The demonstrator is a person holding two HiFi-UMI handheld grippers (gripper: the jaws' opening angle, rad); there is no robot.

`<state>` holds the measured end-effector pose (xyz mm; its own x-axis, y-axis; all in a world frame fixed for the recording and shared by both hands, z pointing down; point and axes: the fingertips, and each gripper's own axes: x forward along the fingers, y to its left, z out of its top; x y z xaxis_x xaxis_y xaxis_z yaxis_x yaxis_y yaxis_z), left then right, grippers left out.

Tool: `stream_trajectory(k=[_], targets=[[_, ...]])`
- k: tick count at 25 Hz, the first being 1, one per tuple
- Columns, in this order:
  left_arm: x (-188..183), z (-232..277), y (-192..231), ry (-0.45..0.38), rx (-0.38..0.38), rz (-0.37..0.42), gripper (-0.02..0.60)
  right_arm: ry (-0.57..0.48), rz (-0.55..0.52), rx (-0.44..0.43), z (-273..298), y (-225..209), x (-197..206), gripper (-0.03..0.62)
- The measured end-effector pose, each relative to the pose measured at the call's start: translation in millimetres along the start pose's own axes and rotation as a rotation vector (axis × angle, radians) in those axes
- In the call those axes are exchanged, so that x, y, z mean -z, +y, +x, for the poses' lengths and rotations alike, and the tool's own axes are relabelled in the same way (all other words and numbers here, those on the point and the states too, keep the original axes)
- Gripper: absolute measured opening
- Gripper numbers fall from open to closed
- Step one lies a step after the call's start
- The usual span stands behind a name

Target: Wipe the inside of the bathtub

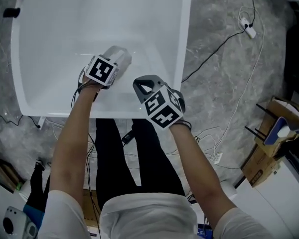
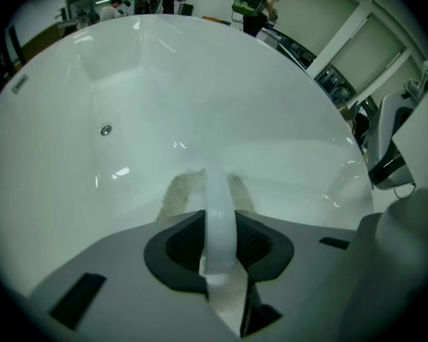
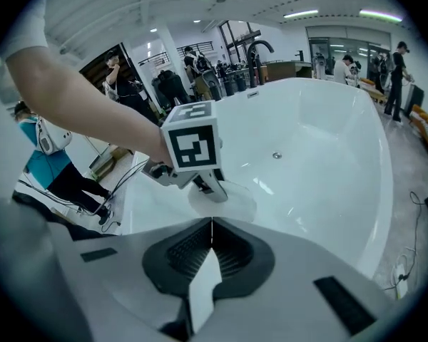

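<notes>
Left claw (image 2: 220, 244) grips a strap-handled sponge (image 1: 120, 55) pressed inside the bathtub (image 1: 139, 19) at its near end. Right claw (image 3: 211, 242), closed and empty, hovers just right; the tub's length runs far ahead.

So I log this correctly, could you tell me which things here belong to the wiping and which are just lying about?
In use: bathtub, pad clamped in left gripper, right gripper shut and empty.
Lying about: power strip, floor cables, cardboard box.
</notes>
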<state>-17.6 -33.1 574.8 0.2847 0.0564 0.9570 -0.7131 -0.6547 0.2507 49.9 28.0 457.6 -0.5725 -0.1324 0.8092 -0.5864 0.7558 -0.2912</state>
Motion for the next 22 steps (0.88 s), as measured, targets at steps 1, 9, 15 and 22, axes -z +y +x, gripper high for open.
stream_trajectory(k=[1, 9, 15, 22], targets=[[-2, -12, -6, -0.018, -0.001, -0.013, 0.098, -0.005, -0.001, 0.002, -7, 2, -1, 0.02], [-2, -106, -57, -0.127, -0.041, -0.026, 0.098, -0.065, -0.021, 0.04, -69, 22, -12, 0.02], [11, -187, -102, -0.226, -0.067, -0.109, 0.098, -0.165, -0.02, 0.064, -136, 40, -37, 0.02], [36, -279, -126, -0.419, -0.12, -0.192, 0.098, -0.313, 0.024, 0.067, -188, 70, -79, 0.02]])
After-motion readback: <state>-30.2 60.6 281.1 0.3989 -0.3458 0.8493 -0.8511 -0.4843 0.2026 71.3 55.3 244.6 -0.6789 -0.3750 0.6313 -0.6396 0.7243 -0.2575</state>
